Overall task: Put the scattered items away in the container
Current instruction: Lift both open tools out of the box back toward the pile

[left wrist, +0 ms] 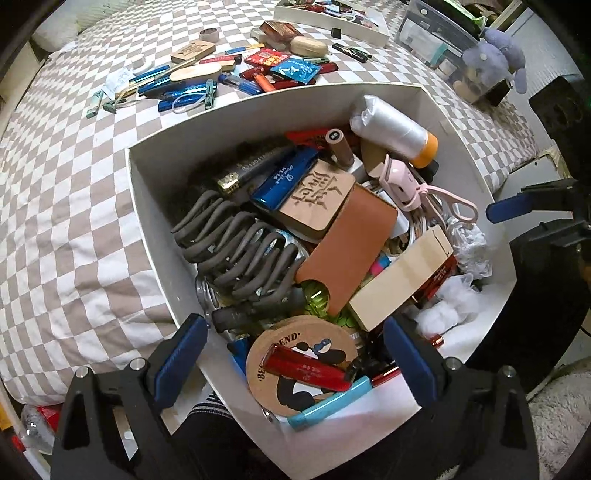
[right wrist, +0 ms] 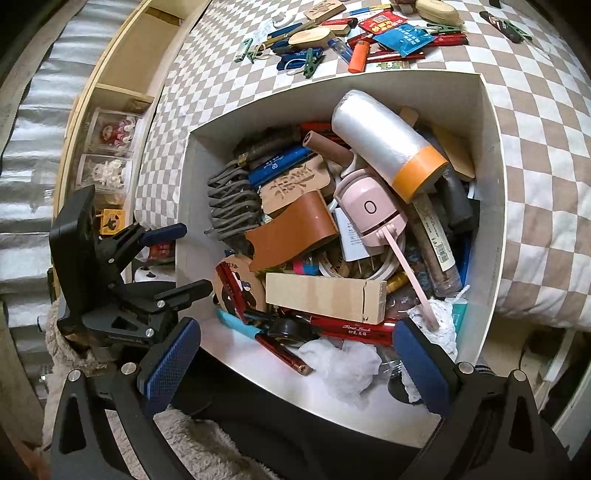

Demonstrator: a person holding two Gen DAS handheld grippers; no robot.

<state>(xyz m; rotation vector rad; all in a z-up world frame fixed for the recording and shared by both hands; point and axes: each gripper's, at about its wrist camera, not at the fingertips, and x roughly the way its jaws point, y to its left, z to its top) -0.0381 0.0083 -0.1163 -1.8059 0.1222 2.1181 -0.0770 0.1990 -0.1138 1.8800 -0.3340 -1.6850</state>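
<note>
- Checked bedding (left wrist: 74, 206) in brown and white lies under everything we see, and a white box (left wrist: 147, 206) sits on it at the near edge, packed close to its rim.
- We find little free room inside the box: a grey coiled cord (left wrist: 236, 247) fills the left side, a brown leather case (left wrist: 351, 243) and a pale wooden block (left wrist: 402, 280) cross the middle, and a white roll with an orange end (left wrist: 395, 129) leans in the far right corner.
- A round cork coaster (left wrist: 303, 365) lies against the near wall with a red pen (left wrist: 306, 369) on top of it.
- Our left gripper (left wrist: 295, 365) hangs over that near wall with its jaws spread wide; nothing is pinched between them.
- Our right gripper (right wrist: 295, 362) stands spread as well, empty, over the near right part of the box.
- Beyond the far wall, loose things remain on the bedding: an orange lighter (right wrist: 358, 55), a blue packet (right wrist: 402, 38), a green clip (left wrist: 209, 96).
- Only the left view shows a second white tray (left wrist: 373, 33) and a plush toy (left wrist: 495, 55) far to the right.
- Only the right view shows wooden shelves (right wrist: 122, 85) along the left, and the left gripper from the side.
</note>
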